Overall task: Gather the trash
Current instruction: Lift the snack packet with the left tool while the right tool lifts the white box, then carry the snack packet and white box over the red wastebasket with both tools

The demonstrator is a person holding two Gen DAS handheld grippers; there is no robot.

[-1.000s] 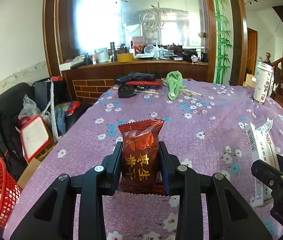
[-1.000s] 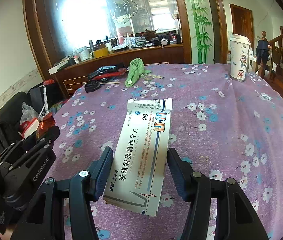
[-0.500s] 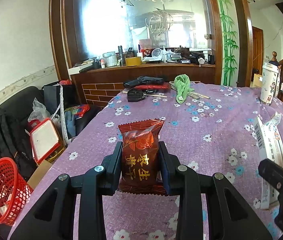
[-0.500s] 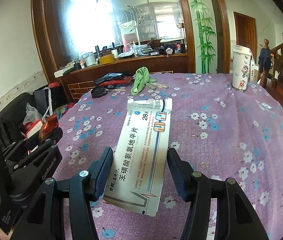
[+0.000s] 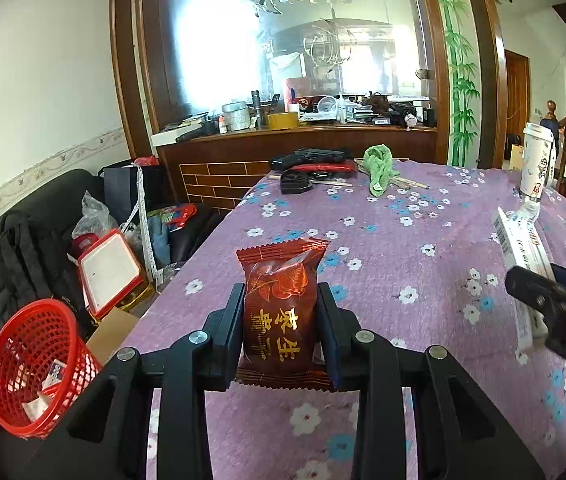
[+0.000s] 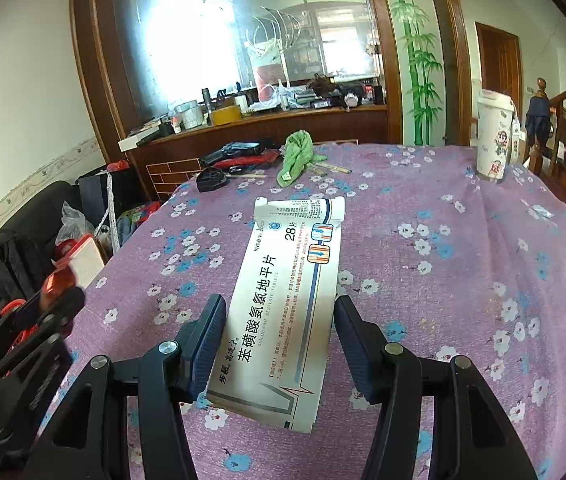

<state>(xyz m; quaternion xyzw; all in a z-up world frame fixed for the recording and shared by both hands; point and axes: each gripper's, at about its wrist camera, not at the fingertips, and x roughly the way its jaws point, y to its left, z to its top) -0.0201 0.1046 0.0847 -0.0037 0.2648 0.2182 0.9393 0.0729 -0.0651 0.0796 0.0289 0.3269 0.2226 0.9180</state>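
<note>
The left gripper (image 5: 281,312) clamps the red snack packet (image 5: 280,308) upright between its jaws, while the right gripper (image 6: 279,332) grips the white medicine box (image 6: 283,312), which projects forward beyond its half-spread jaws.

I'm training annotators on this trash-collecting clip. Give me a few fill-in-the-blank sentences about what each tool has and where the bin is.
The left tool is shut on a dark red ____ packet.
The flattened white medicine box sits between the ____ tool's fingers.
The red mesh basket stands on the floor, off the table's ____ edge in the left wrist view.

Missing words: snack; right; left
</note>
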